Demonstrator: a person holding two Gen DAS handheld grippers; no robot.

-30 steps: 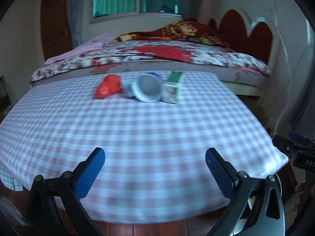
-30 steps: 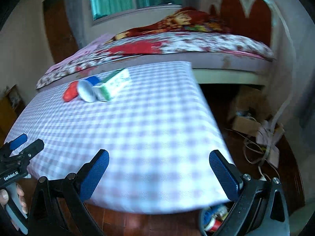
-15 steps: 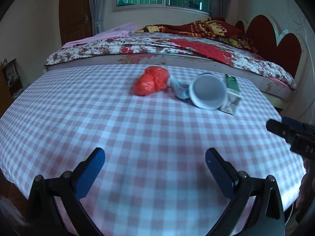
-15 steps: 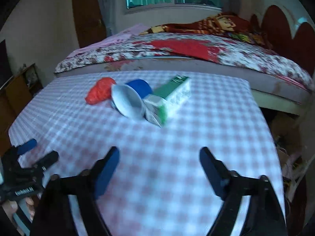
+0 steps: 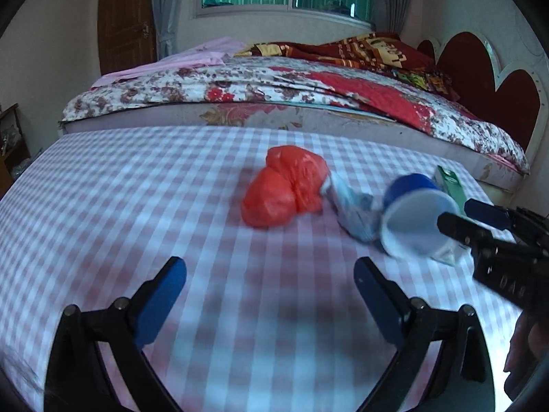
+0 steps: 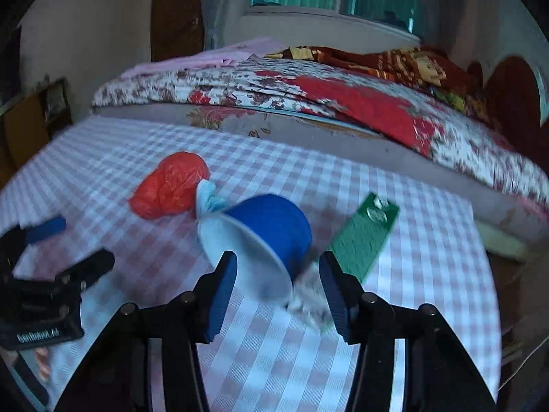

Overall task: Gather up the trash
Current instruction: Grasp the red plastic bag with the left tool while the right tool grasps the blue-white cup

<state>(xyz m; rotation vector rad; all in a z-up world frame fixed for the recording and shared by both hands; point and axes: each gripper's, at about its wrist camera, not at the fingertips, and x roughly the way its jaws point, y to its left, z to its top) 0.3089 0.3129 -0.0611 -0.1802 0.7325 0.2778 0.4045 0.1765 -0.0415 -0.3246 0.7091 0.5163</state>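
Note:
A crumpled red plastic bag (image 5: 284, 185) lies on the checked tablecloth (image 5: 137, 206), with a crumpled pale blue tissue (image 5: 353, 209), a tipped blue paper cup (image 5: 411, 216) and a green carton (image 5: 451, 182) to its right. My left gripper (image 5: 269, 288) is open and empty, short of the bag. My right gripper (image 6: 276, 285) is open, its fingers on either side of the cup's white rim (image 6: 247, 257). The bag (image 6: 170, 185), the tissue (image 6: 209, 199) and the carton (image 6: 363, 233) also show in the right wrist view. The right gripper appears at the right edge of the left wrist view (image 5: 480, 219).
A bed (image 5: 308, 96) with a floral cover stands right behind the table. A red heart-shaped headboard (image 5: 487, 79) is at the right, a wooden door (image 5: 123, 17) at the back left. The table's right edge (image 6: 490, 274) drops to the floor.
Both grippers have moved forward over the table toward the trash. The right gripper has narrowed its opening and now straddles the cup.

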